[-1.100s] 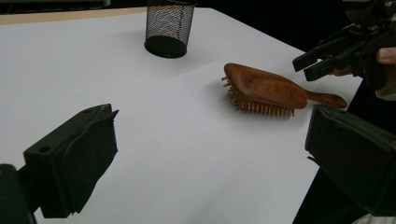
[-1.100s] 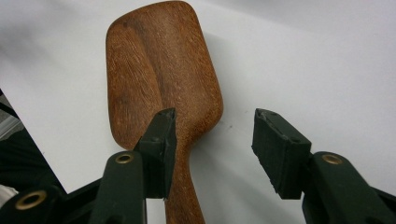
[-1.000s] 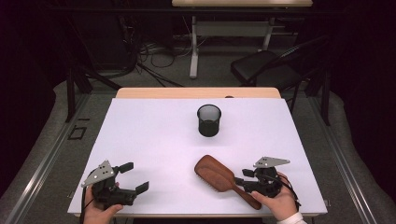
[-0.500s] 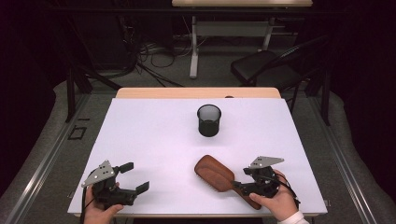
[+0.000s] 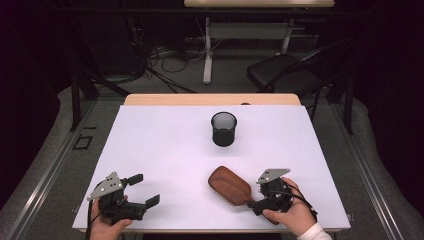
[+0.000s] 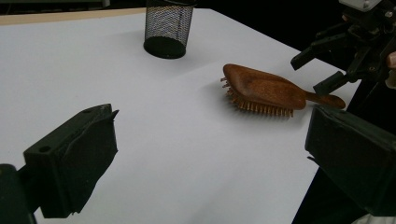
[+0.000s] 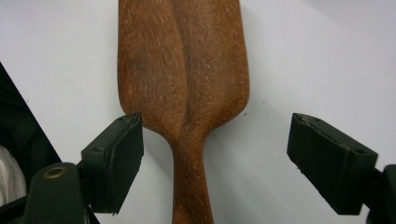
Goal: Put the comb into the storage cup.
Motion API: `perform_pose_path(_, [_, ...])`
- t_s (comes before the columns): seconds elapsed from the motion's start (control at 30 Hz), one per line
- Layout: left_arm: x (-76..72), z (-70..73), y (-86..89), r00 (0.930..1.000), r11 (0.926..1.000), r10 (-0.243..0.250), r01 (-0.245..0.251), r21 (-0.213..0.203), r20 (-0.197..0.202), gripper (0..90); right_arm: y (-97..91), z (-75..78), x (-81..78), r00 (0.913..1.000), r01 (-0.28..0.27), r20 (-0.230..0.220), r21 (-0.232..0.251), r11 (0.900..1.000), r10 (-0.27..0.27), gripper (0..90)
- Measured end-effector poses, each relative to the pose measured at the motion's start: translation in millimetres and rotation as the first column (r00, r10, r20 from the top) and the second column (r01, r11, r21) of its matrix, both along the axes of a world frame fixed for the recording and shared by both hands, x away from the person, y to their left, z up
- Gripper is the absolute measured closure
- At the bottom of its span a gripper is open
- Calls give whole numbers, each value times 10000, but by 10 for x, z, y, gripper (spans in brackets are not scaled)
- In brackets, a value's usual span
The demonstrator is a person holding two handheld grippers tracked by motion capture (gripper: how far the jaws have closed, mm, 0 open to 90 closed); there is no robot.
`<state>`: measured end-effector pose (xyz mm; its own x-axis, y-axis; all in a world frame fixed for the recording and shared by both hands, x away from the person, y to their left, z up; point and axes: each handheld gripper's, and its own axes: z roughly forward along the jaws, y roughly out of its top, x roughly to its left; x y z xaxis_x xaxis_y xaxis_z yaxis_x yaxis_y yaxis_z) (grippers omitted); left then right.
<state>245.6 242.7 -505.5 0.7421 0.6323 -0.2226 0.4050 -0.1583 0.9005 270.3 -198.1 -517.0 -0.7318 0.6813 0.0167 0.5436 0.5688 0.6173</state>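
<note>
Wooden hairbrush, bristles down, handle between the right hand-held gripper's just-opening, wide jaws, ungripped.

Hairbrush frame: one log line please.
right gripper: open, jaws just opening, astride handle | brown wooden hairbrush: bristles down on table | left gripper: open, idle

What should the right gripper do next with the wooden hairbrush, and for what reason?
Probably close on the handle. The right gripper has just been opening, and its jaws now stand apart on either side of the hairbrush handle without pressing it. The brush lies bristles down on the white table.
</note>
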Motion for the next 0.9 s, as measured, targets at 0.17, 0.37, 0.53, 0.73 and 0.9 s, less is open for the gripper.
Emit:
perform_pose_path(0.17, [-1, 0, 3, 10000, 10000, 2, -2, -8, -1, 20, 79, -33, -4, 9996, -269, -77, -277, 9993, 266, 220])
perform_pose_path(0.37, [-1, 0, -1, 10000, 10000, -1, 1, 17, -2, 21, 111, -51, 0, 9990, -426, -180, -496, 9979, 418, 260])
perform_pose_path(0.53, [1, -2, -3, 10000, 10000, -35, 35, -5, -2, 20, 116, -60, -11, 9980, -603, -225, -675, 9959, 589, 304])
perform_pose_path(0.73, [2, -3, -4, 10000, 10000, -59, 59, -17, -9, 20, 118, -82, -37, 9968, -677, -498, -950, 9932, 632, 331])
perform_pose_path(0.9, [1, -2, -6, 10000, 10000, -46, 46, -4, -4, 20, 104, -94, -42, 9958, -694, -673, -1073, 9918, 623, 391])
